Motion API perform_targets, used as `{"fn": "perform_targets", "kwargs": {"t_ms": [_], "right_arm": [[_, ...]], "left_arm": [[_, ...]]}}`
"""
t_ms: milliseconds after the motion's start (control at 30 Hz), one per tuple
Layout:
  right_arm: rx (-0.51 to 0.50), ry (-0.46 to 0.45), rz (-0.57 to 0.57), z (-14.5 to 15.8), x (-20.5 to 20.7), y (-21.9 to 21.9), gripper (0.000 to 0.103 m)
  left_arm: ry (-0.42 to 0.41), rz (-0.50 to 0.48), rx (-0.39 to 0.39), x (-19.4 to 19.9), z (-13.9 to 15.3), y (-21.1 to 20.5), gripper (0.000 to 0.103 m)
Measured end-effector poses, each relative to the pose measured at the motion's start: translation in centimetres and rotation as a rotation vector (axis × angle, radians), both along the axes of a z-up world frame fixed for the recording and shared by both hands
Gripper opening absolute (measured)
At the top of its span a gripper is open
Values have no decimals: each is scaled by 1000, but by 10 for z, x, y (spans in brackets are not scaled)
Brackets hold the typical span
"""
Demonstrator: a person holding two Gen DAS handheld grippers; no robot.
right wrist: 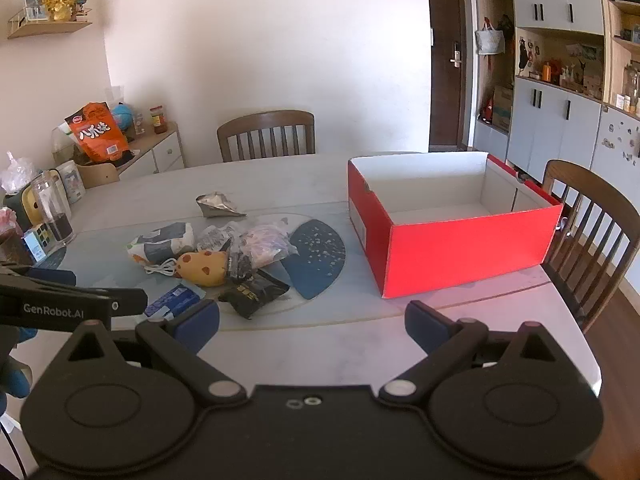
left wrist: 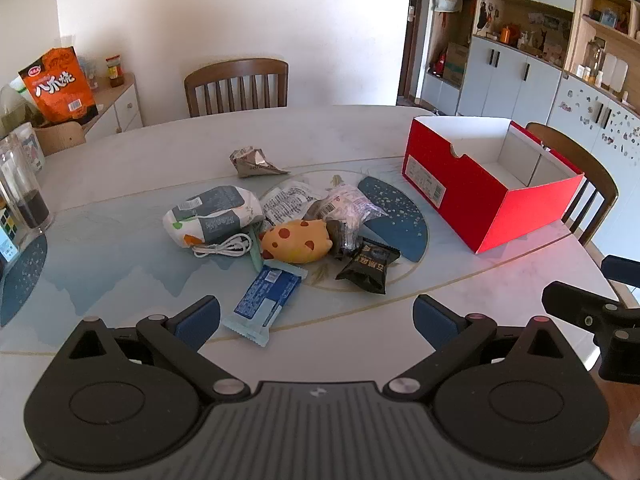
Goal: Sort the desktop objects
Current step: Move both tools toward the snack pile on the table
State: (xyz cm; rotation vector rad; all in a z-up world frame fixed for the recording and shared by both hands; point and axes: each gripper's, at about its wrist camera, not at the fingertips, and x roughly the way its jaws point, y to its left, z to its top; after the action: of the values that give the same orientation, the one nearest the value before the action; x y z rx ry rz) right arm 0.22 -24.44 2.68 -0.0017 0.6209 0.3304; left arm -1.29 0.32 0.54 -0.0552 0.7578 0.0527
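Observation:
A pile of small items lies mid-table: a blue wafer packet (left wrist: 266, 298), a black snack packet (left wrist: 367, 266), a yellow spotted plush (left wrist: 296, 240), a white cable (left wrist: 222, 249), a grey-white pouch (left wrist: 212, 216), clear wrappers (left wrist: 344, 204) and a crumpled foil wrapper (left wrist: 252, 162). An empty red box (left wrist: 492, 184) stands to the right; it also shows in the right wrist view (right wrist: 456, 232). My left gripper (left wrist: 316, 318) is open and empty, just short of the wafer packet. My right gripper (right wrist: 312, 324) is open and empty, in front of the box.
Wooden chairs stand at the far side (left wrist: 236, 86) and the right side (right wrist: 592, 236) of the table. A glass jar (left wrist: 24, 184) and small boxes sit at the table's left edge. An orange snack bag (left wrist: 60, 84) stands on a side cabinet.

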Motion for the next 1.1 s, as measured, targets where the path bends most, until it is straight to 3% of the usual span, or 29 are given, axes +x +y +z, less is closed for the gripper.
{"fn": "perform_targets", "kwargs": {"t_ms": [1100], "right_arm": [[-14,-7,76,-3,8,21,98]], "left_arm": [[-15,42,-33,1,-1,18,103]]}}
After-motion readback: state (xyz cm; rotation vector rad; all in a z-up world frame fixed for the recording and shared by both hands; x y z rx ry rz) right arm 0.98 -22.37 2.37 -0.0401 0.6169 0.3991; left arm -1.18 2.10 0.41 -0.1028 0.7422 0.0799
